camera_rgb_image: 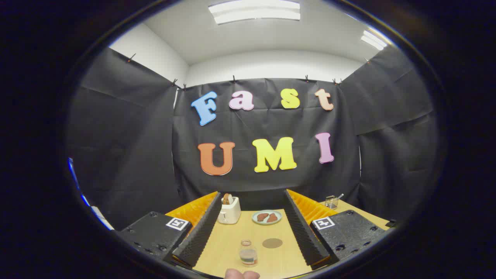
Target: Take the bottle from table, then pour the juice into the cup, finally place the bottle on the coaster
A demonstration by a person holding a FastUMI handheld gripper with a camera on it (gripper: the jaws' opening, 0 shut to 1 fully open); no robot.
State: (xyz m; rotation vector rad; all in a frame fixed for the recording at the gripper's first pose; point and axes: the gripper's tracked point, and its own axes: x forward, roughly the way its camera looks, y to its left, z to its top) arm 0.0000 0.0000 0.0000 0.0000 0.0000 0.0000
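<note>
The gripper (248, 232) has its fingers spread wide, holding nothing. The small clear glass bottle with dark juice (248, 253) stands upright on the wooden table (224, 248) — between the fingers, near, centred. The round brown coaster (272, 243) lies just right and farther.

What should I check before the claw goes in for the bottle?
1. Claw open: ok, fingers spread wide apart.
2. Bottle upright on the table: ok, standing between the fingers, touching neither.
3. Coaster free: ok, bare, just beyond the bottle.
4. Bottle cap off: cannot tell.
5. Cup located: cannot tell; beyond are a toaster, a plate and a wire basket.
6. Approach clear: not ok, fingertips sit at the near edge by the bottle.
</note>
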